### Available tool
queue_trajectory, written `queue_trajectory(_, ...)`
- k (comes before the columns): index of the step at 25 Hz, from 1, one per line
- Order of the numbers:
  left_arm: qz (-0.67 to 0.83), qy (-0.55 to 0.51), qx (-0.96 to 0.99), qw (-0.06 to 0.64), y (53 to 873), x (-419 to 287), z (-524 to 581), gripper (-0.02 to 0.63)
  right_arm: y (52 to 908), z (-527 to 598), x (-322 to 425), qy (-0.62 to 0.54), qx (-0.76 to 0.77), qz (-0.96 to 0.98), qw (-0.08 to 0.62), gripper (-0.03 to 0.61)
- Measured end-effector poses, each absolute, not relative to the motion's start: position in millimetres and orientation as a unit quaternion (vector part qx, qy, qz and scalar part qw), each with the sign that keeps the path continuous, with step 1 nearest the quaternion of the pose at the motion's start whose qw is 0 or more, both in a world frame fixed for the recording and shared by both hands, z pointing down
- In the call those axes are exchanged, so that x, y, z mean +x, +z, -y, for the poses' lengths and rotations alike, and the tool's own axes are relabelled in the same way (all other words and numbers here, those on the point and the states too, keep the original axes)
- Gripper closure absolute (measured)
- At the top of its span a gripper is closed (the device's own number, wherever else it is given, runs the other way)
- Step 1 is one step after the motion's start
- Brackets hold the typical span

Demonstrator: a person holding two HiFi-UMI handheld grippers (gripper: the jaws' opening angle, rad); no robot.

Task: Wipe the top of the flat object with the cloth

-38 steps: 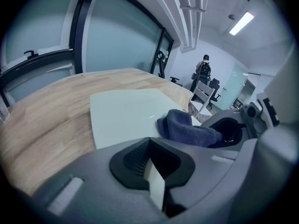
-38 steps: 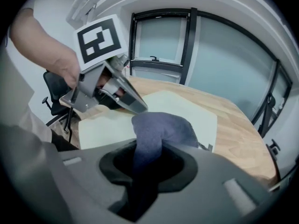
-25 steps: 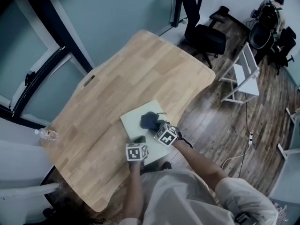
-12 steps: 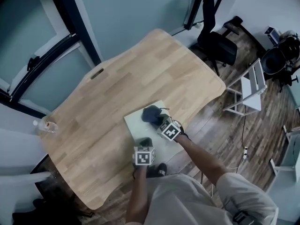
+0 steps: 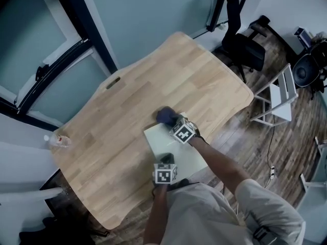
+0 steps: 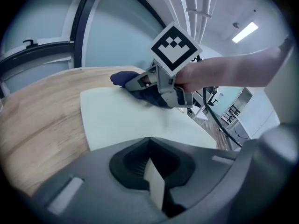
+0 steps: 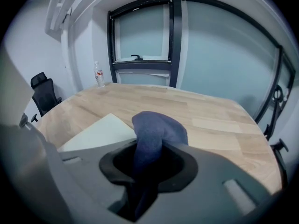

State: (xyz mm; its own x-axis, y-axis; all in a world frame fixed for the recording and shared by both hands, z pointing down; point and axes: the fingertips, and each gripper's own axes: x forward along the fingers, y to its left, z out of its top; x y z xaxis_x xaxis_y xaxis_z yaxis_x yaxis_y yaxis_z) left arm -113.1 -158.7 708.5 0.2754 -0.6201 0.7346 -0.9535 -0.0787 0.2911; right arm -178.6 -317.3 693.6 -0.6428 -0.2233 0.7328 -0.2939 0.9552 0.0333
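Note:
A pale flat board [image 5: 180, 152] lies on the wooden table [image 5: 127, 111] near its front edge. My left gripper [image 5: 166, 160] is shut on the board's near edge; a thin white strip of board [image 6: 155, 190] sits between its jaws. My right gripper [image 5: 172, 121] is shut on a dark blue cloth [image 5: 164, 115], which rests at the board's far corner and partly over the bare wood. In the right gripper view the cloth [image 7: 154, 132] bulges out of the jaws, with the board [image 7: 100, 130] to its left. The left gripper view shows the right gripper [image 6: 161, 85] pressing the cloth [image 6: 122, 77] down.
A small water bottle [image 5: 61, 141] stands at the table's left edge. Off the right side, a black office chair [image 5: 248, 50] and a white stand [image 5: 278, 98] sit on the wood floor. Glass panels with dark frames [image 5: 76, 45] run behind the table.
My right gripper has slid the cloth from the middle of the board to its far corner. The left gripper has kept its hold on the near edge.

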Motion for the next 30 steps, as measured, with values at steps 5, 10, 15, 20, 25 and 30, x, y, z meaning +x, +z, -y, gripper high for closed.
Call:
queue_trajectory(5, 0.556, 0.221, 0.706, 0.379, 707.2, -113.6, 157.6, 0.606, 694.2, 277.0, -213.1, -0.029, 0.057, 0.915, 0.398, 0.481)
queue_trajectory(10, 0.567, 0.209, 0.697, 0.386, 708.0, -114.3, 158.1, 0.606, 697.1, 269.2, -211.7, -0.023, 0.055, 0.924, 0.378, 0.482)
queue_trajectory(15, 0.589, 0.175, 0.676, 0.408, 707.2, -129.9, 164.5, 0.606, 696.4, 257.0, -203.9, -0.017, 0.030, 0.921, 0.388, 0.482)
queue_trajectory(20, 0.603, 0.173, 0.664, 0.408, 708.2, -134.6, 163.8, 0.606, 697.5, 229.7, -183.1, -0.021, 0.027, 0.921, 0.387, 0.482)
queue_trajectory(25, 0.614, 0.186, 0.661, 0.391, 705.9, -129.7, 161.0, 0.606, 699.2, 194.0, -151.3, -0.012, 0.034, 0.917, 0.398, 0.482)
queue_trajectory(30, 0.623, 0.193, 0.671, 0.351, 692.8, -125.0, 148.3, 0.606, 699.4, 181.6, -132.4, 0.006, 0.079, 0.913, 0.399, 0.482)
